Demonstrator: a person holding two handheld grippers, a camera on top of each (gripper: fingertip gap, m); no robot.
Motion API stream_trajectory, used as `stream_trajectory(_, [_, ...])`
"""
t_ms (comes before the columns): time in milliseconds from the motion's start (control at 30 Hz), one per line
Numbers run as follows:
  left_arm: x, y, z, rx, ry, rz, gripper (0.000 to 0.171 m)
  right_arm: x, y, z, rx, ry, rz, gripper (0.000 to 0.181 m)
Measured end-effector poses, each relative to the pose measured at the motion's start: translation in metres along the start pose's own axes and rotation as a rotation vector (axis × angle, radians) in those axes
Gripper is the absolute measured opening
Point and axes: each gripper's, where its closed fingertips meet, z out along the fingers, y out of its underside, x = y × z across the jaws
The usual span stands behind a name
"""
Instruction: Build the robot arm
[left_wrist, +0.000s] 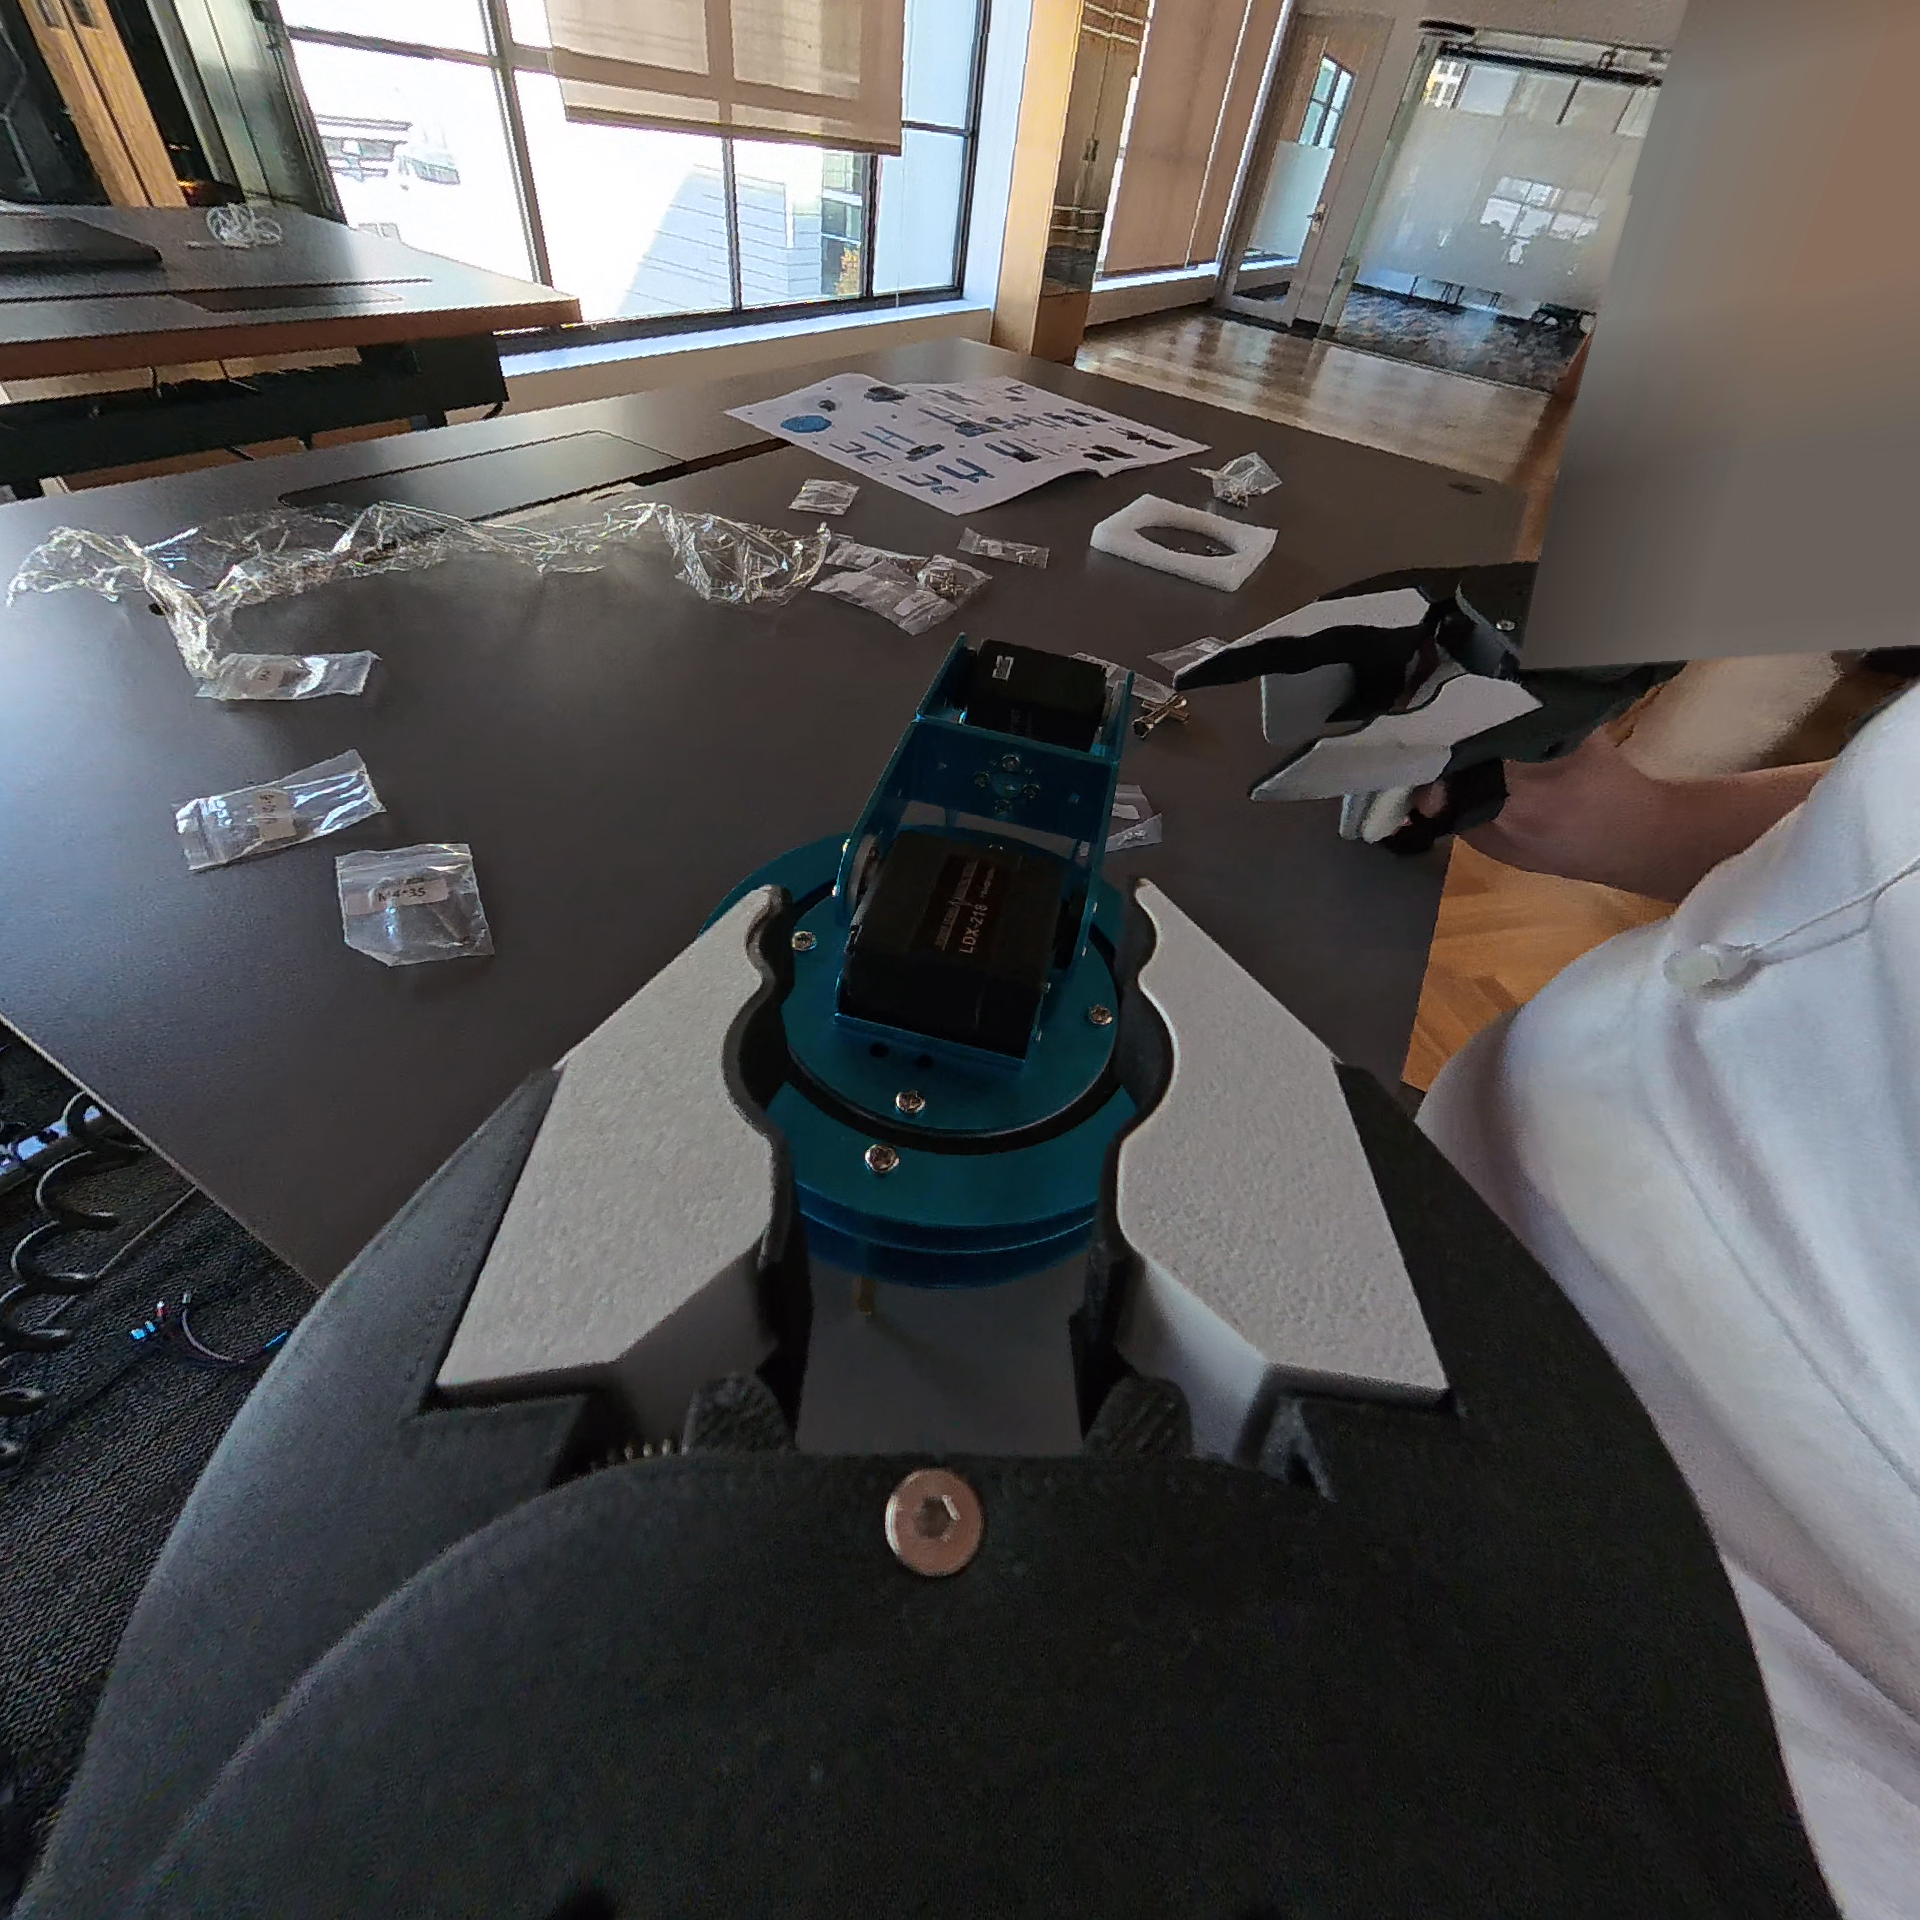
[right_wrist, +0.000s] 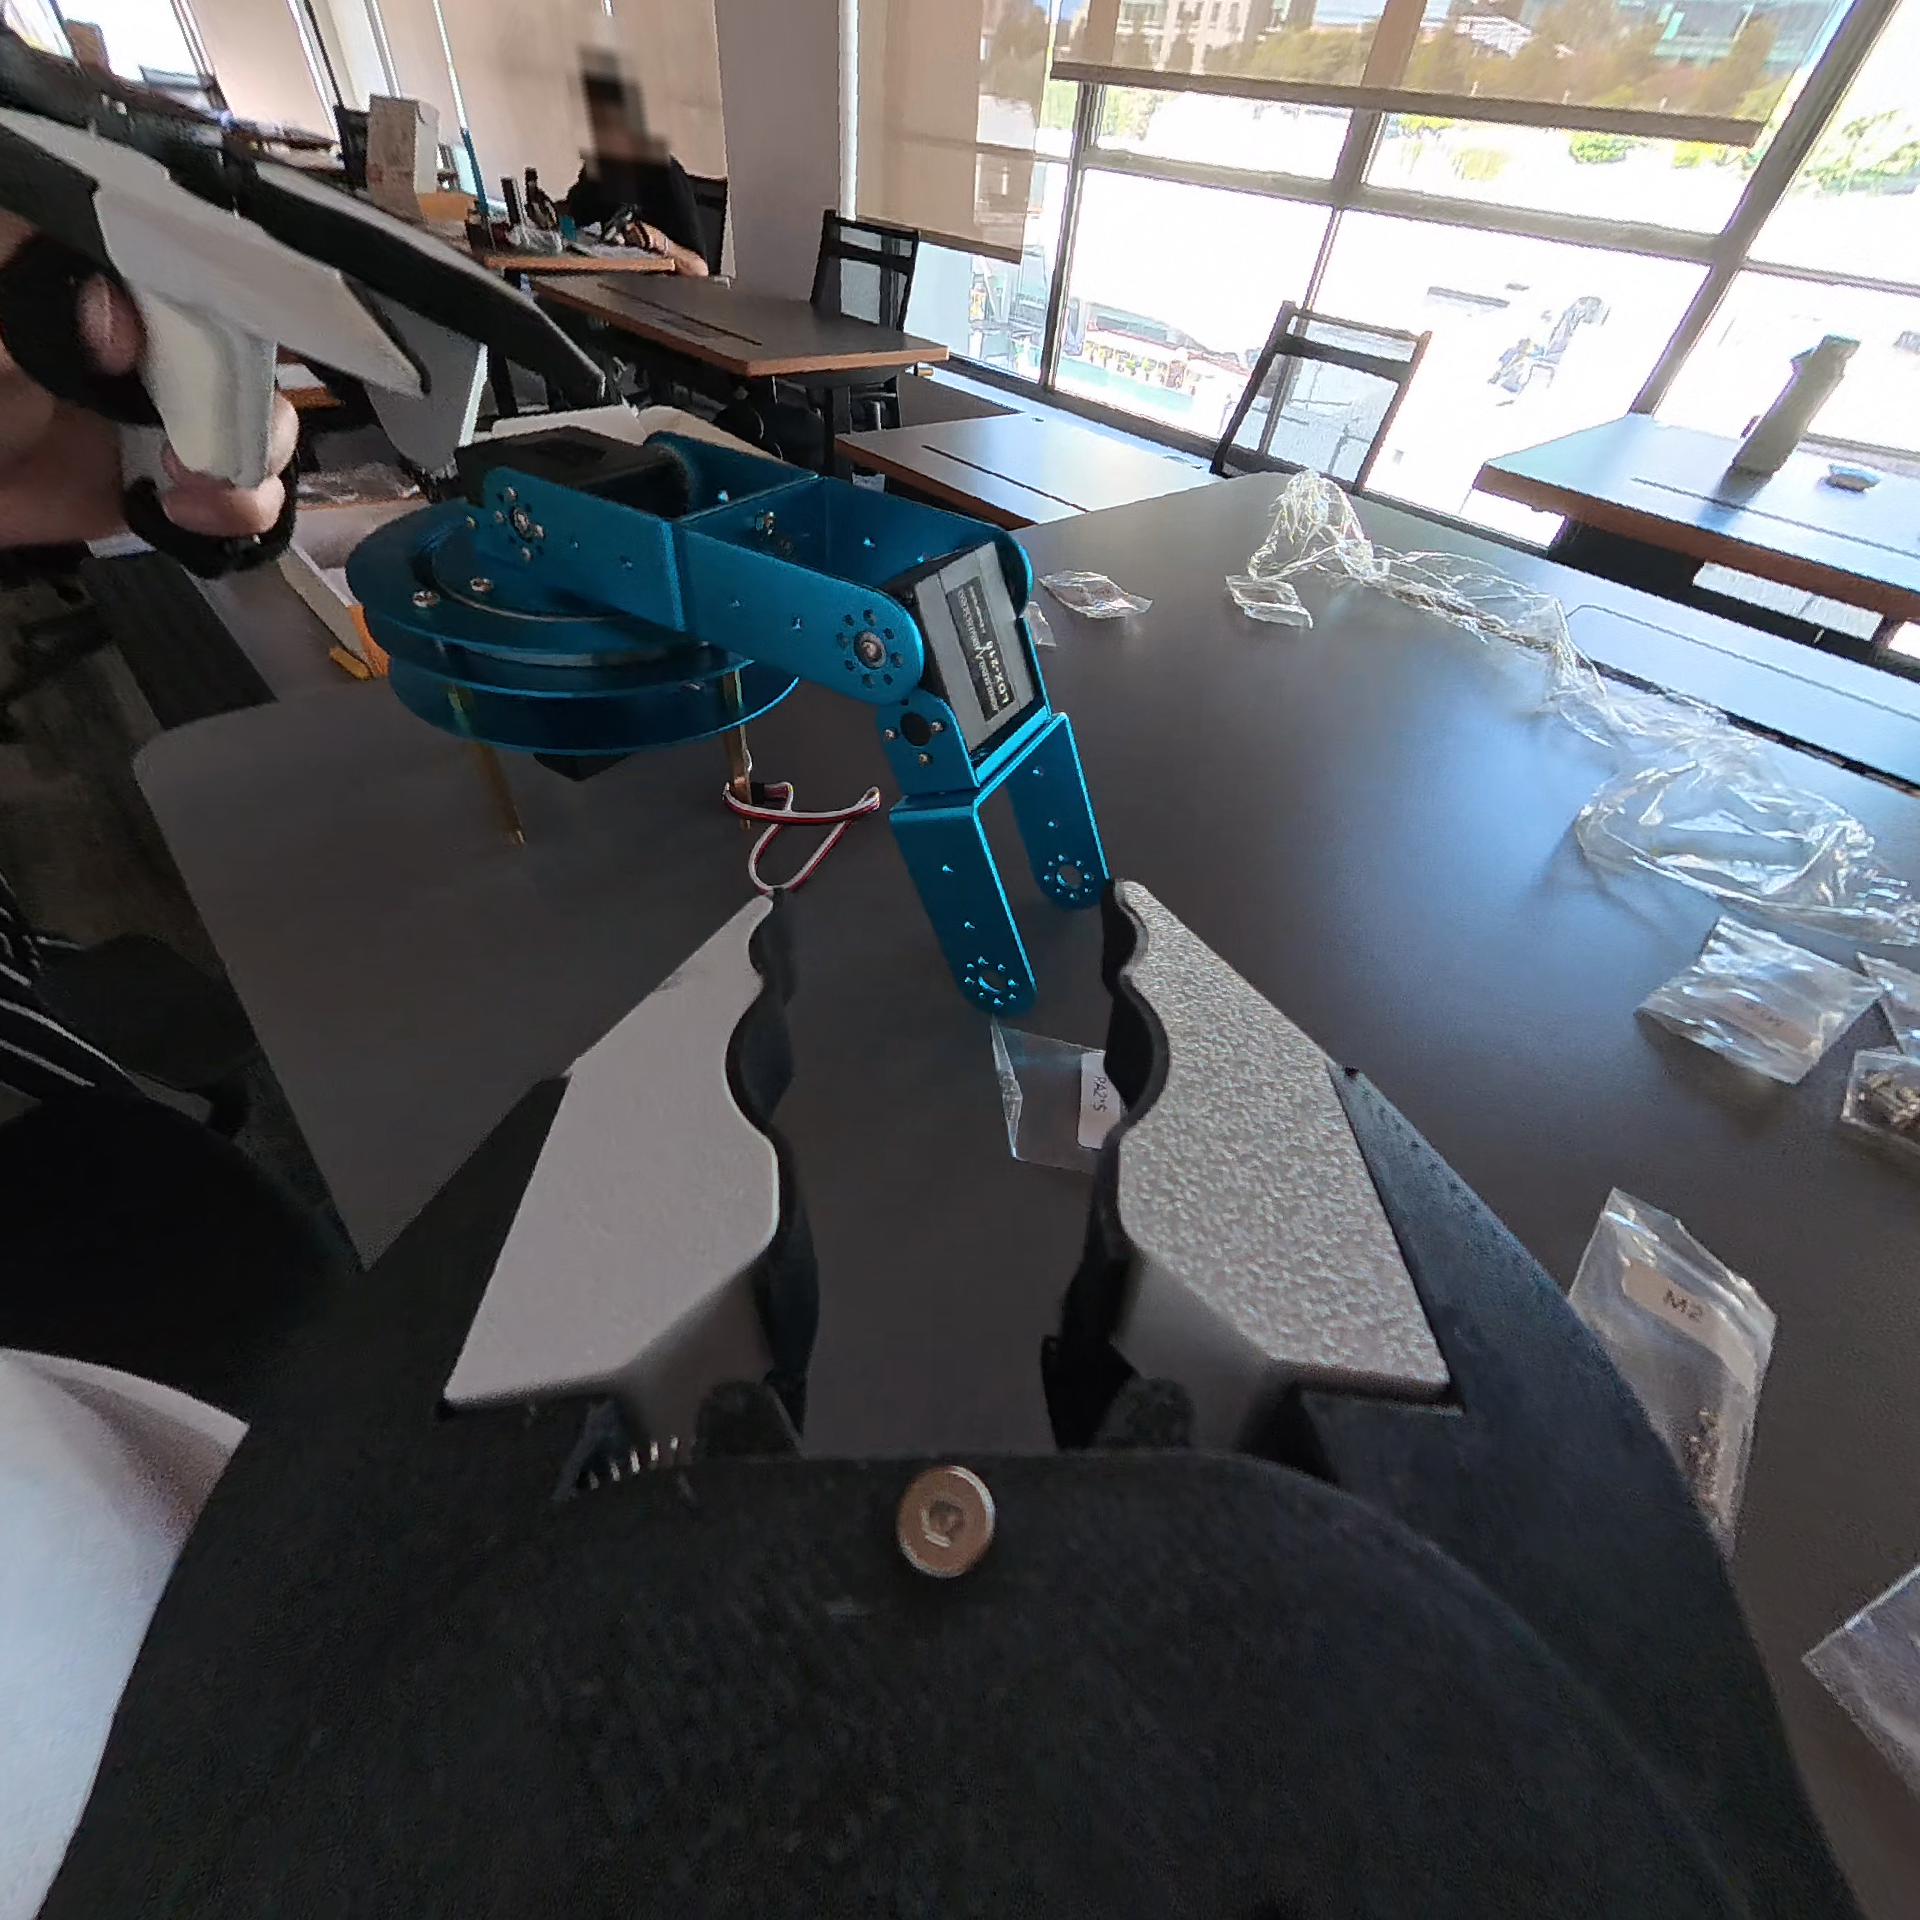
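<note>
My left gripper (left_wrist: 951, 997) clamps the round base of the blue servo arm (left_wrist: 951, 1049), lifted above the dark table (left_wrist: 520, 748); it looks rigid, metal and top-heavy, so the base seems the safest hold. My right gripper (right_wrist: 940, 914) is spread and empty, just short of the arm's dangling end bracket (right_wrist: 987, 894), with small parts bags (right_wrist: 1756, 1003) beyond.

Black claw (right_wrist: 940, 904) bodies, grey scalloped fingers (right_wrist: 1236, 1122), silver screws.

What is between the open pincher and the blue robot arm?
In the right wrist view, a small clear bag lies between the right gripper and the blue arm.
</note>
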Motion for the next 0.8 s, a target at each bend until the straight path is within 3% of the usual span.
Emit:
stream_trajectory(300, [0.001, 0.003, -0.008, -0.048, -0.102, -0.041, 0.061, 0.018, -0.003, -0.002, 0.035, -0.044, -0.073, 0.053])
stream_trajectory(433, [0.008, -0.002, -0.012, -0.045, -0.174, -0.056, 0.06, 0.052, -0.006, -0.016, 0.003, -0.022, -0.203, 0.046])
stream_trajectory(567, [0.017, -0.001, -0.01, -0.046, -0.232, -0.077, 0.059, 0.076, -0.01, -0.029, 0.01, -0.088, -0.169, 0.047])
stream_trajectory(800, [0.026, -0.002, -0.003, -0.026, -0.335, -0.131, 0.059, 0.059, 0.013, -0.029, -0.004, -0.239, -0.093, 0.052])
